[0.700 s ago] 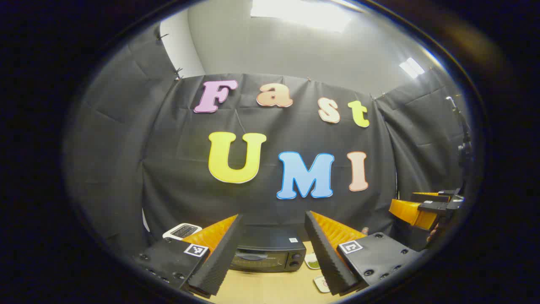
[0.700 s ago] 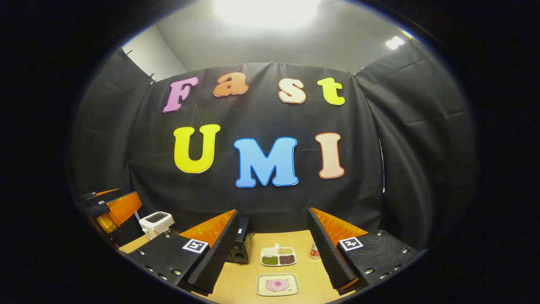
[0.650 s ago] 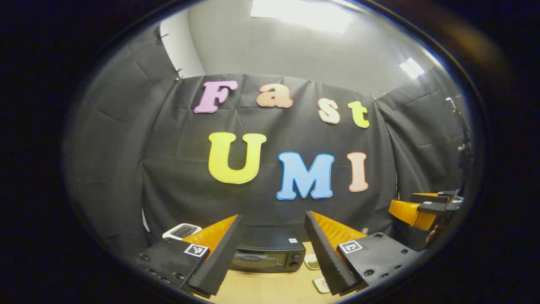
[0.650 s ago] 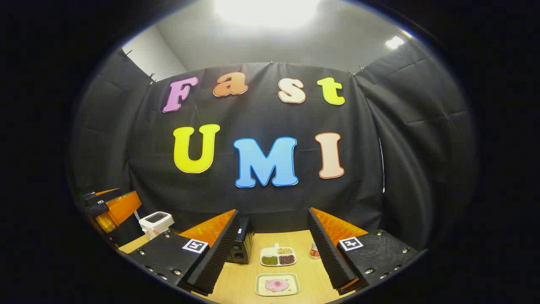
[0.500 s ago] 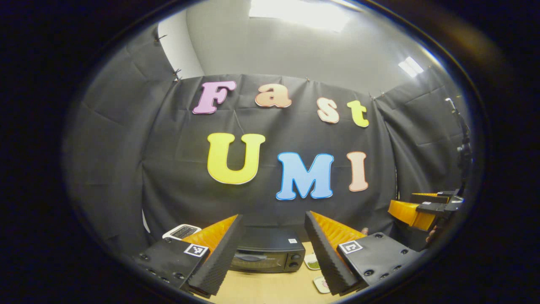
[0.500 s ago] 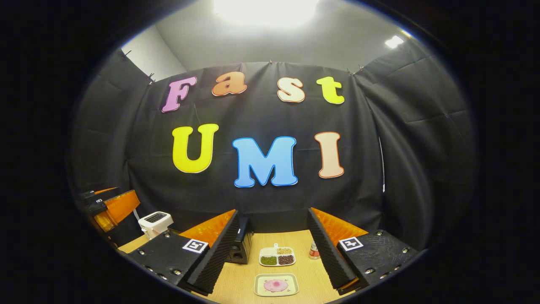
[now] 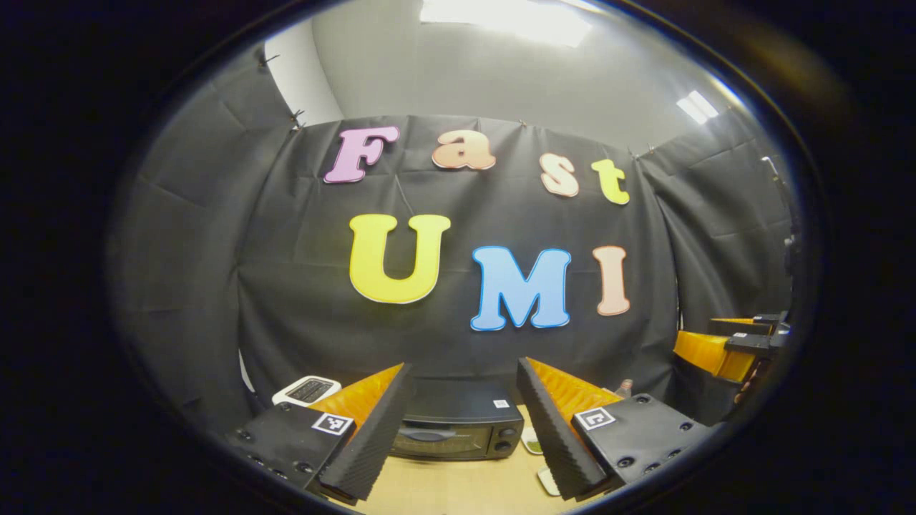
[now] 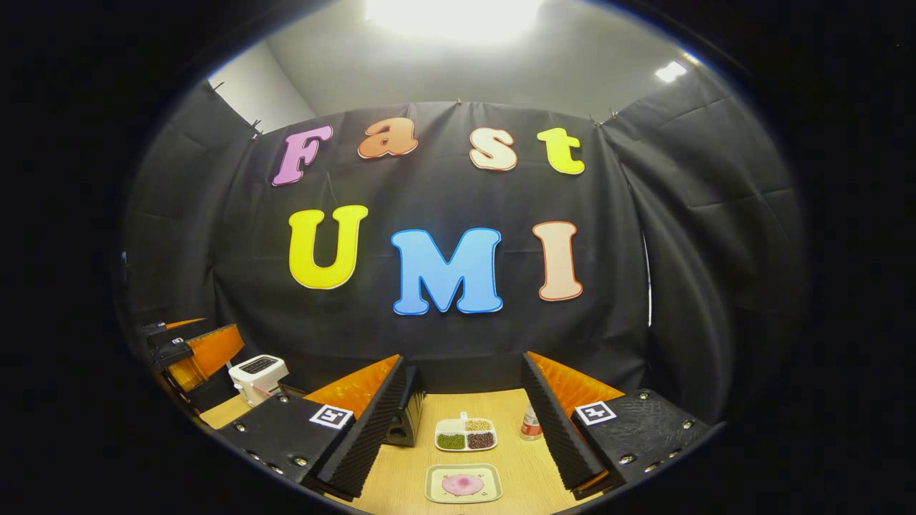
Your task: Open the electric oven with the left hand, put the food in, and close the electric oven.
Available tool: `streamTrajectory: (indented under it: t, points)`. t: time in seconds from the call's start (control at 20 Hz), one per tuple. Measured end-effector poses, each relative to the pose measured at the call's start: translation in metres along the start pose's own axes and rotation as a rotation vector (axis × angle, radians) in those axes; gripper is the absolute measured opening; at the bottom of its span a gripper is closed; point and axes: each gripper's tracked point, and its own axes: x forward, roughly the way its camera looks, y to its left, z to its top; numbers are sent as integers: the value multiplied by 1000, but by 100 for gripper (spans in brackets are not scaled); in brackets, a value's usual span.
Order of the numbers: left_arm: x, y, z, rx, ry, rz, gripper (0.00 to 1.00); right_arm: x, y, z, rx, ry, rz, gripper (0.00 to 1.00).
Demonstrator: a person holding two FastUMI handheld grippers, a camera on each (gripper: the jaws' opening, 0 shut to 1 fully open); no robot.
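The electric oven [image 7: 458, 429] stands on the wooden counter [image 7: 444, 486] with its door shut, a dark box seen straight ahead between the left gripper's fingers in the left gripper view. In the right gripper view its knob end [image 8: 401, 422] peeks out just past the inner finger. The food [image 8: 462, 484], a pink round piece on a pale square plate [image 8: 436, 492], lies on the counter to the oven's right, nearer the camera. Behind the plate sits a divided tray [image 8: 465, 434] of green, brown and tan grains, with a small bottle [image 8: 530, 423] just beside it. A white toaster [image 8: 257, 375] stands at the oven's far left. The left gripper [image 7: 461, 425] hangs above the counter, jaws spread wide and empty. The right gripper [image 8: 461, 422] is likewise spread wide, holding nothing, well above the plate.
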Motion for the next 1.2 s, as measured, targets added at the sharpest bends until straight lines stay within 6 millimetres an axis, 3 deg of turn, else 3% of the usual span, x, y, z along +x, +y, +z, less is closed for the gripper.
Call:
streamTrajectory:
  t: [0.1, 0.15, 0.25, 0.5, 0.65, 0.85, 1.05, 1.15, 1.2]
  points:
    - [5, 1, -10, 5, 18, -3, 100, 3, -1, -3, 3, 6, -5, 97]
    - [10, 1, -16, 3, 31, -8, 97, 4, -2, -5, 3, 11, -7, 100]
    - [24, 3, -34, -5, 67, -19, 100, 7, -3, -11, -2, 23, -11, 97]
    - [70, 18, -99, -46, 188, -20, 93, 13, -4, -28, -18, 66, -24, 97]
    - [104, 31, -129, -37, 242, -15, 100, 16, -5, -36, -36, 91, -32, 97]
    - [145, 41, -187, -14, 346, -26, 97, 19, -9, -51, -43, 134, -50, 97]
    - [176, 53, -247, -37, 463, -16, 100, 19, -12, -64, -46, 177, -71, 98]
    - [189, 61, -264, -31, 486, -4, 92, 20, -17, -68, -49, 191, -90, 98]
    - [193, 63, -272, -22, 493, -1, 97, 20, -18, -69, -47, 197, -101, 98]
